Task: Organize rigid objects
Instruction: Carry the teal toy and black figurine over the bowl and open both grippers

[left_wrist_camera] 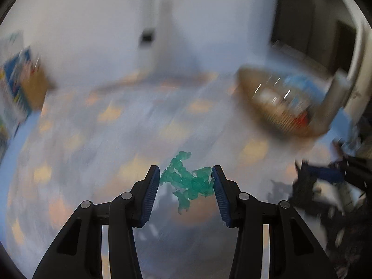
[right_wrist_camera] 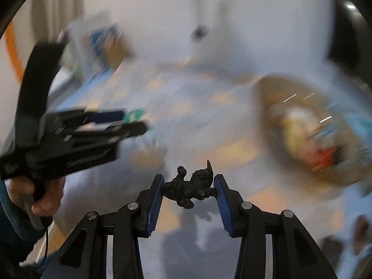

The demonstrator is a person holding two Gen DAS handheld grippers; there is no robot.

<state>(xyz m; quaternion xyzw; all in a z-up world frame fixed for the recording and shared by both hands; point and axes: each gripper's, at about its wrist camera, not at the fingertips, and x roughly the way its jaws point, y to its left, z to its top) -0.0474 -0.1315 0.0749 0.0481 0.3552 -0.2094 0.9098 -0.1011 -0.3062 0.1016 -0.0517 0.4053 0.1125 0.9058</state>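
Two toys held above a patterned cloth. The left gripper had its fingers clamped on a green toy, a knobbly, translucent piece spanning the gap from pad to pad. The right gripper had its fingers clamped on a black toy, a small horned animal figure caught end to end, its body hanging clear below the pads. A basket holding other things stood to the right, well apart from both toys; motion blur hid its contents. Risk, as judged: each toy touched the pads only at narrow, uneven points, so a quick swing toward the basket could twist one loose and drop it onto the cloth. The left gripper lay near the right one's path, so both reaching for the basket together might collide.
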